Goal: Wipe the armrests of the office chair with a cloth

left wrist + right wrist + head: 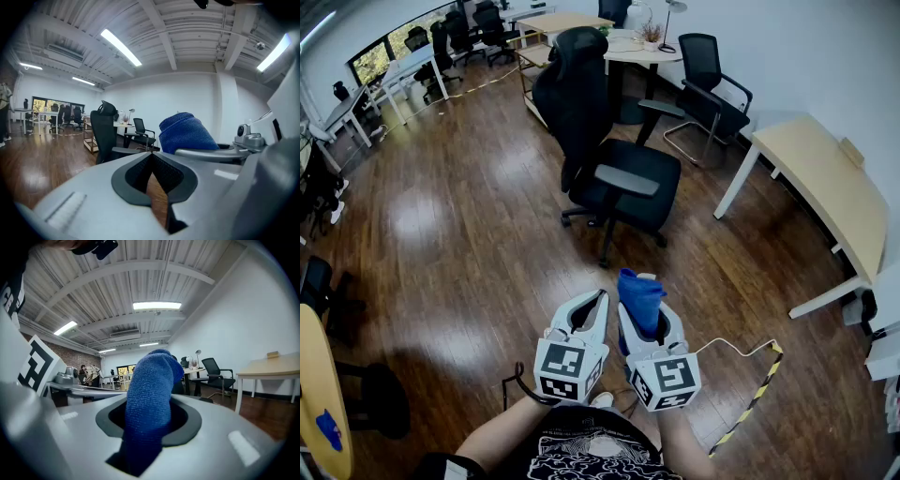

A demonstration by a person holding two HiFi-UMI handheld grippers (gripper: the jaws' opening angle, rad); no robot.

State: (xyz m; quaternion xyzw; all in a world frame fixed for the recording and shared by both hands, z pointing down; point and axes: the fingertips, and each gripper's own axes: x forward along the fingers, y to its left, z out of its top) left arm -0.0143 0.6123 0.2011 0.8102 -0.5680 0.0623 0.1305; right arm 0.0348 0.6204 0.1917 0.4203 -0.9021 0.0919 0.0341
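Note:
The black office chair (609,178) stands on the wood floor a few steps ahead of me, its near armrest (626,180) over the seat and a far armrest (661,108) behind. Both grippers are held side by side low in the head view, well short of the chair. My right gripper (639,305) is shut on a blue cloth (637,295), which sticks up out of its jaws (151,390). My left gripper (600,298) is shut and holds nothing; its tips meet (151,155). In the left gripper view the chair (104,136) is at centre-left and the cloth (185,132) on the right.
A second black chair (712,84) and a round table (628,52) stand behind the office chair. A beige desk (825,187) runs along the right. Yellow-black floor tape (755,398) and a white cable (731,347) lie by my right side. More desks and chairs (441,47) are at far left.

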